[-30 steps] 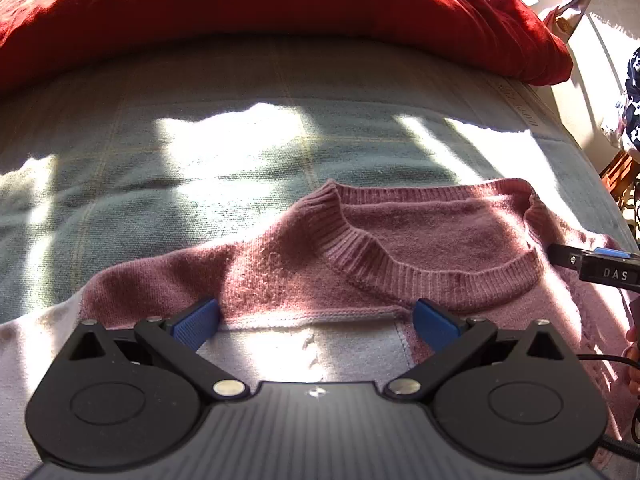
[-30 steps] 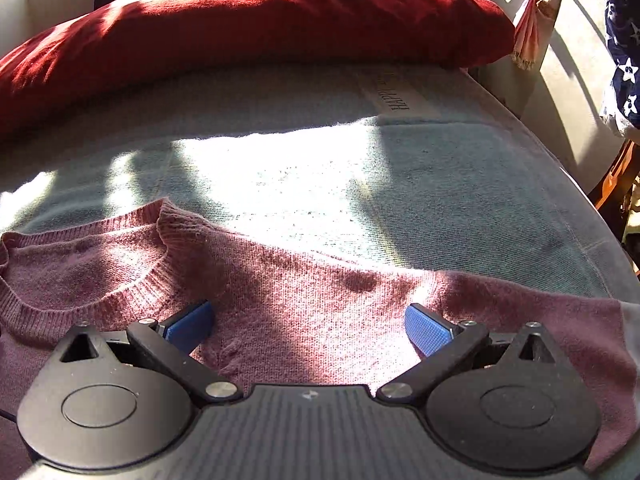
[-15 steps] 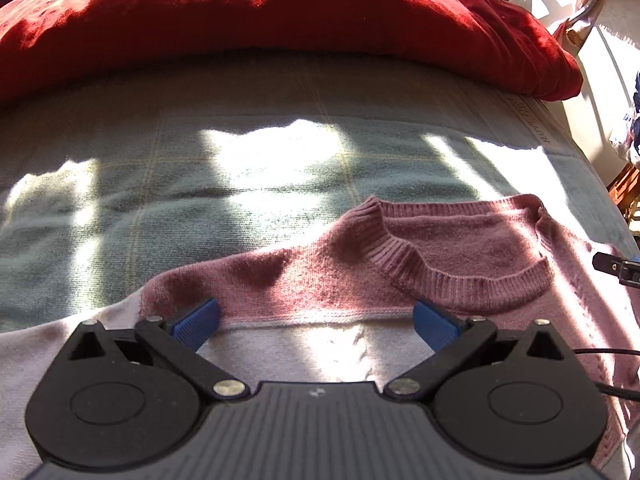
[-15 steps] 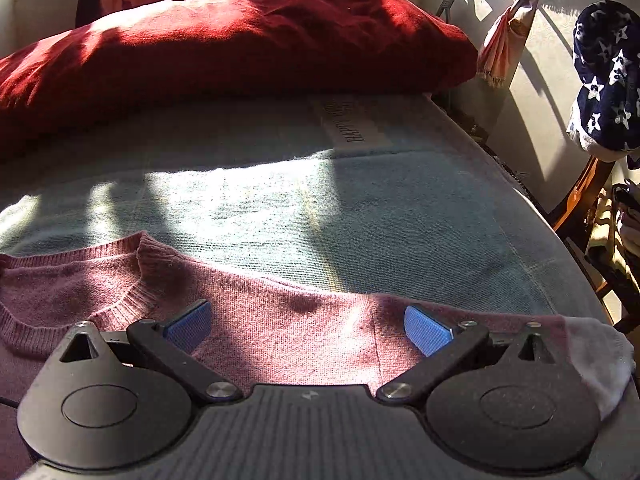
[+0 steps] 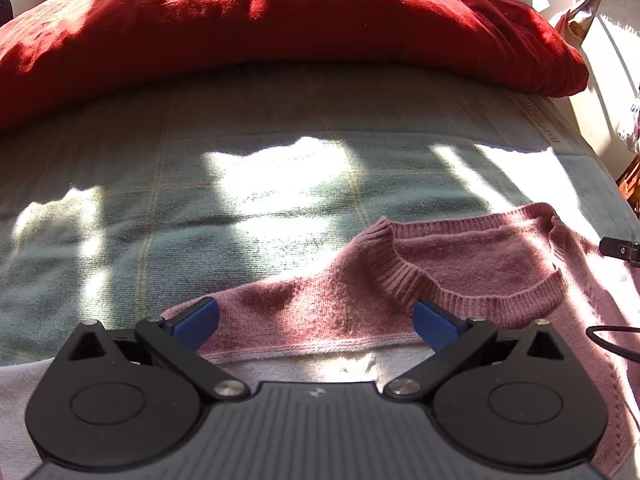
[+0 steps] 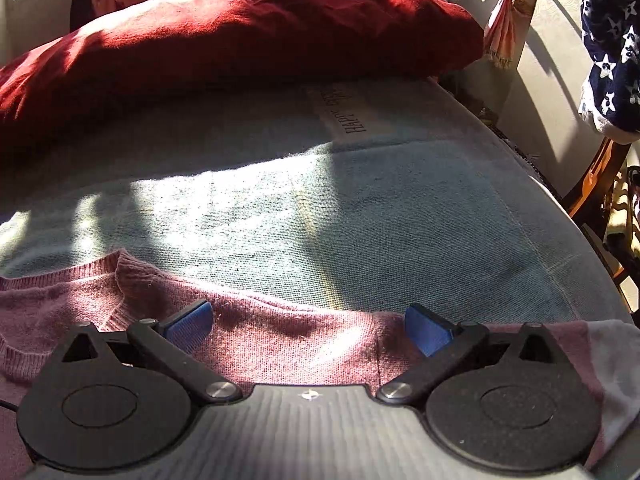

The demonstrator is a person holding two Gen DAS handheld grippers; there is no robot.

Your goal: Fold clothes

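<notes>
Nearest in the left wrist view, the left gripper (image 5: pixel 316 322) is seen with its blue-padded jaws spread wide and nothing held between them. Below it, a pink knitted sweater with a ribbed round collar (image 5: pixel 472 268) is laid flat on a pale green woven bedspread (image 5: pixel 240 208). In the right wrist view, the right gripper (image 6: pixel 308 326) is likewise spread wide and empty above the sweater's shoulder. Beyond the sweater, the sunlit bedspread is stretched out, and a large dark red cushion (image 6: pixel 240 40) is set across its far end
</notes>
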